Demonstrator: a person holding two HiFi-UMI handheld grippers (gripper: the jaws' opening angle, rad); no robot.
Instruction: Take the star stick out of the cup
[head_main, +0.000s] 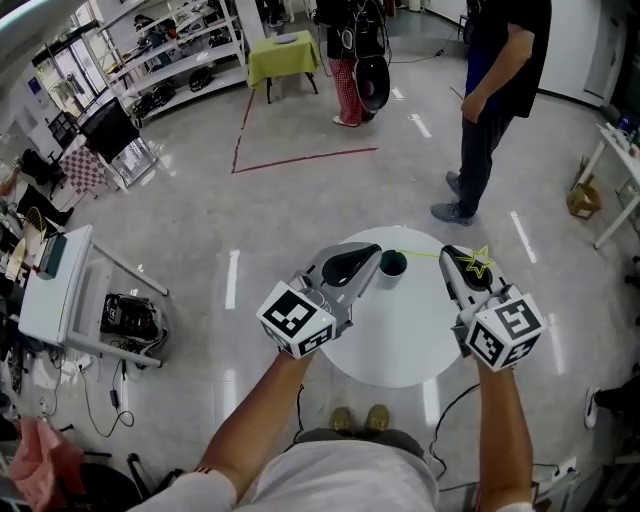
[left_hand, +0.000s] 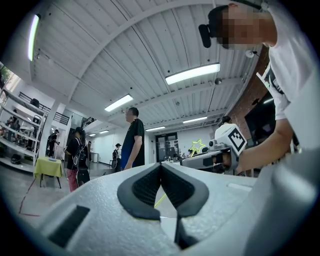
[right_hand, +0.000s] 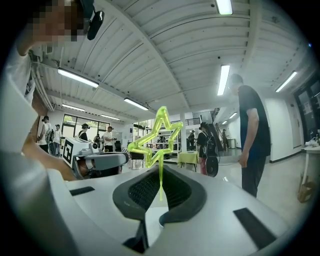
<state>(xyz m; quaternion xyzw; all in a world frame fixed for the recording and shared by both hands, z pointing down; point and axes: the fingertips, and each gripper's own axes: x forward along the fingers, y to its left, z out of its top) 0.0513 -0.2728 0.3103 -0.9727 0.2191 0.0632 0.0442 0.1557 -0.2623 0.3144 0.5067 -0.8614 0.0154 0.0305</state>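
The person's bare forearms reach in from the bottom edge of the head view, each hand carrying a claw over a round white surface (head_main: 400, 345). The right claw (head_main: 456, 257) is clamped on the star stick (head_main: 478, 263). In the right gripper view its dark pads pinch the thin yellow-green shaft, and the star outline stands just above the tips. From the head view the shaft runs leftward from that claw to the rim of the dark green cup (head_main: 392, 264), which stands upright near the far edge of the surface. Whether the stick's end is inside the cup cannot be told. The left claw (head_main: 371, 254) lies just beside the cup on its left, its pads closed tip to tip with nothing between them. Beyond the surface, a person in dark clothes (head_main: 497, 90) stands on the glossy floor.
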